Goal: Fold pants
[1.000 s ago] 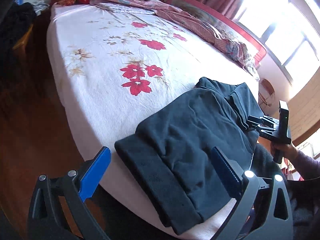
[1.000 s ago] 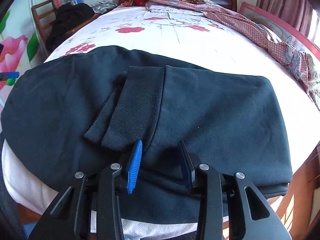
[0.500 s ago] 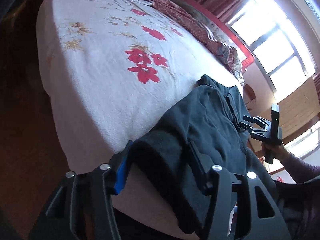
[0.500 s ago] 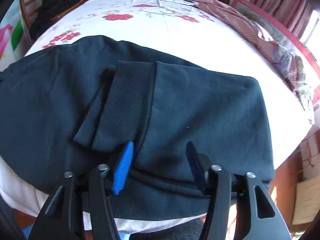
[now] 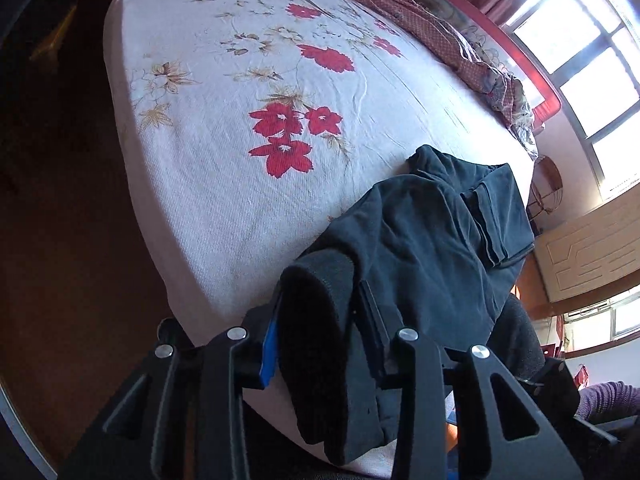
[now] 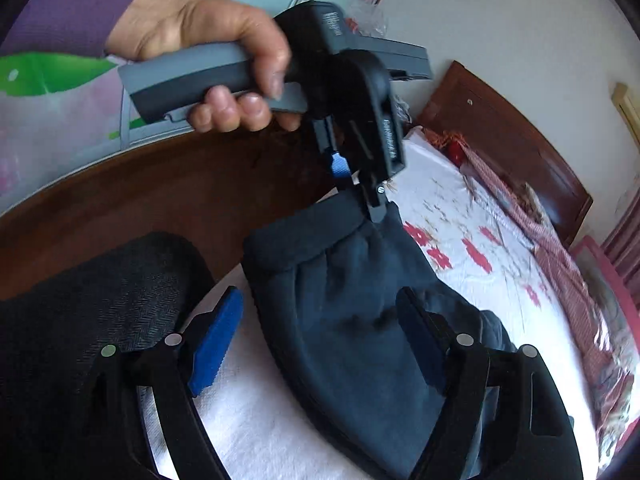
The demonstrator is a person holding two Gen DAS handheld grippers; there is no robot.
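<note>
In my left wrist view, my left claw [image 5: 316, 340] has just been closing and now pinches a thick folded band of the dark pants [image 5: 424, 240] between its pads, the blue pad [image 5: 270, 354] pressed against the cloth on the left side. The pants lie in a folded heap on the near right part of the bed [image 5: 240, 160], on the white sheet with red flowers, their far end reaching toward the bed's right edge. A patterned red blanket [image 5: 420, 28] is bunched along the far right side of the bed, below the bright window [image 5: 576, 40]. A purple sleeve [image 5: 608, 396] shows at the lower right edge. In my right wrist view, my right claw [image 6: 320, 340] has just been opening and stands wide, its fingers on either side of the near end of the pants [image 6: 360, 320] without pressing them; the blue pad [image 6: 216, 340] on the left is clear of the cloth and hangs over the white sheet. Beyond, my left hand [image 6: 208, 48] grips the grey handle of the left claw [image 6: 368, 204], whose tip bites the raised edge of the pants. A wooden headboard [image 6: 512, 136] stands at the far right, and the dark floor [image 6: 160, 196] lies to the left of the bed.
</note>
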